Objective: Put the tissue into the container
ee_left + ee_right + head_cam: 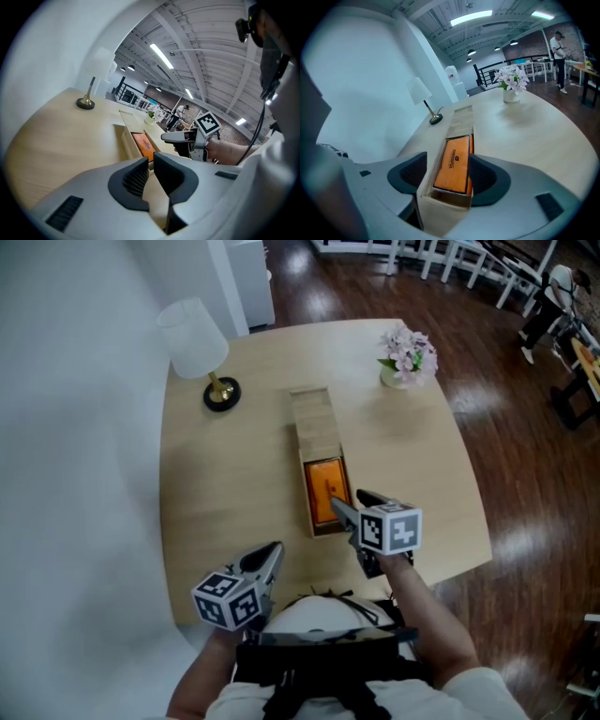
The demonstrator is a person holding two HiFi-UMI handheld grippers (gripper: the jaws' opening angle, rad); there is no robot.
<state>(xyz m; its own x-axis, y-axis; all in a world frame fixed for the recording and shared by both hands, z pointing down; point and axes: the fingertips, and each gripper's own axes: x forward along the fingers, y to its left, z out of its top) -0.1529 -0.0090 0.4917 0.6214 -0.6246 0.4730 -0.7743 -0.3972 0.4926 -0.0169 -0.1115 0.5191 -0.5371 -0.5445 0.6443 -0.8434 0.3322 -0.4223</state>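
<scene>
Right claw point(447, 157): closed partway onto the near end of the wooden container point(312, 423), one jaw on each side. The pads seem to press its side walls. It sits at lower centre of the head view.
Left claw point(151, 159): jaws all but pressed together with nothing between them, held over the bench edge at lower left.
Tissue: an orange tissue pack point(326, 488) lies flat inside the container's open near half, at frame centre.
Container: long and narrow, running from the centre upward. A pale wood panel, probably a sliding lid, covers its far half.
Progress: the pack is already inside, so the placing looks done. At most the panel may need drawing over it before the claw lets go.
Bench point(225, 493): pale wood with rounded corners. A white-shaded lamp point(194, 338) stands at upper left and pink flowers point(408, 354) at upper right.
Room: a dark wood floor point(525, 474) shows at right and a white wall at left. A person point(558, 47) stands far off at upper right of the right gripper view.
</scene>
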